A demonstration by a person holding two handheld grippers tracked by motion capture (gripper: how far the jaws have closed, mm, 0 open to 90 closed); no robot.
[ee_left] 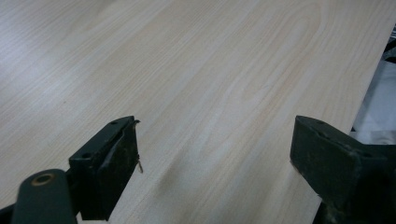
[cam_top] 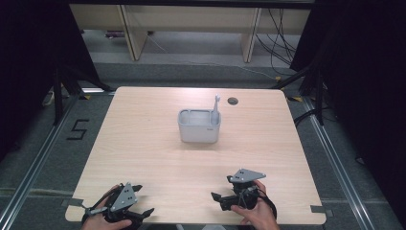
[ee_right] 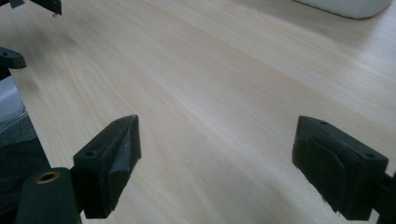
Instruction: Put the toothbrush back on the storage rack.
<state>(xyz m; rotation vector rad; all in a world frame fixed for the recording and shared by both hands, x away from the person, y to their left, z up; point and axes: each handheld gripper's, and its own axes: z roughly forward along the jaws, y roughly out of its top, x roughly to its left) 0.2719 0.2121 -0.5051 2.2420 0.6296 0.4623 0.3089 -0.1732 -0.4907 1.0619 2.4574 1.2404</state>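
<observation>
A grey rectangular holder [cam_top: 199, 127] stands upright at the middle of the wooden table [cam_top: 143, 143]. A pale utensil [cam_top: 216, 107] leans in its right end, handle up. My left gripper [cam_top: 143, 199] rests at the table's front left corner, held in a hand, its jaws wide apart over bare wood [ee_left: 215, 128]. My right gripper [cam_top: 221, 188] sits near the front edge, right of centre, also open with nothing between its jaws [ee_right: 217, 123]. The right gripper view catches the holder's base [ee_right: 345, 5] at top right and the left gripper's fingertips [ee_right: 11, 58] at top left.
A small dark round grommet [cam_top: 232, 100] is set in the table behind the holder. Black curtains flank both sides. On the floor beyond the table are cables [cam_top: 280, 45] and wooden furniture legs [cam_top: 134, 33]. A "5" [cam_top: 76, 129] is marked on the floor at left.
</observation>
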